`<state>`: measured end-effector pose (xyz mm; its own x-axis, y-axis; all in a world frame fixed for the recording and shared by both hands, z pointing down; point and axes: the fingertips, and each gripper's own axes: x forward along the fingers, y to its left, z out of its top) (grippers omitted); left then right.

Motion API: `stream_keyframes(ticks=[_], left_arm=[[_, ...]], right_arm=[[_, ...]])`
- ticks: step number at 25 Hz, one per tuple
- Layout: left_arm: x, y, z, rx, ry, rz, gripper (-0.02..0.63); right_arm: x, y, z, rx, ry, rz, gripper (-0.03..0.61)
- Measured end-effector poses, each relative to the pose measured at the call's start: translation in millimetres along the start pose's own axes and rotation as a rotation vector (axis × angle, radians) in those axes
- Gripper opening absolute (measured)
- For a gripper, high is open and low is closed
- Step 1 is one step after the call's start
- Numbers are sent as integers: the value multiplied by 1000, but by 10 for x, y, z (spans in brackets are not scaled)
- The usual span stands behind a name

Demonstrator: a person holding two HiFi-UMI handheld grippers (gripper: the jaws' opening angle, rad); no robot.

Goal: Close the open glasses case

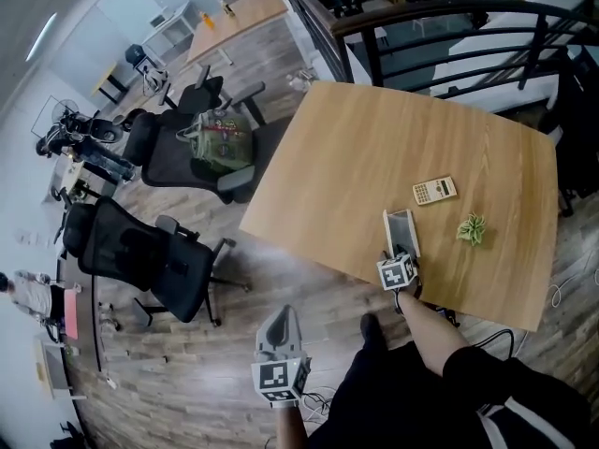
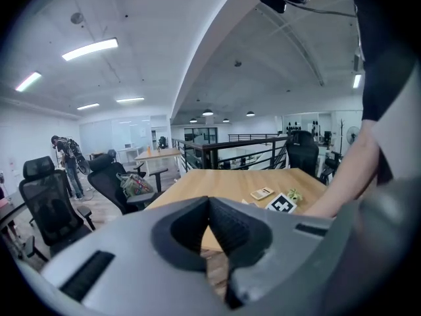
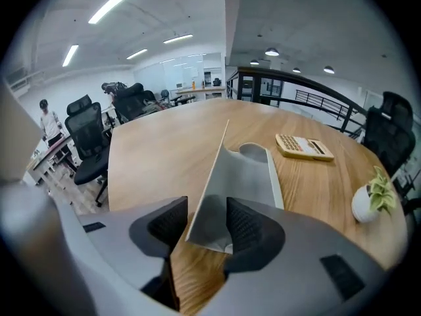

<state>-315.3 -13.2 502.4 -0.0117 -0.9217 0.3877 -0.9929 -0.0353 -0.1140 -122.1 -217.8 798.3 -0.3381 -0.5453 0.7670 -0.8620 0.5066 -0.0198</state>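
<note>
Glasses case [image 1: 401,230] open, lid upright, long axis pointing away from person.

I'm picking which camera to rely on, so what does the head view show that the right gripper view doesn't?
Only the head view shows the left gripper, held off the table over the floor.

Only the right gripper view shows the right gripper with its jaws apart on either side of the raised lid of the glasses case, not pressing it. It also shows the white pot under the small plant.

Both show the wooden table, the open case, the calculator and the plant.
</note>
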Motion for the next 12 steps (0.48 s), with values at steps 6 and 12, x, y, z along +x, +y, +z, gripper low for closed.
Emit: stream_keyframes(ticks=[6, 12], left_arm=[[-36, -8, -12, -7, -6, 1, -2], [-21, -29, -5, 0, -11, -8, -2]], right_arm=[[-32, 38, -62, 0, 12, -1, 193], [-119, 60, 61, 42, -43, 14, 189]])
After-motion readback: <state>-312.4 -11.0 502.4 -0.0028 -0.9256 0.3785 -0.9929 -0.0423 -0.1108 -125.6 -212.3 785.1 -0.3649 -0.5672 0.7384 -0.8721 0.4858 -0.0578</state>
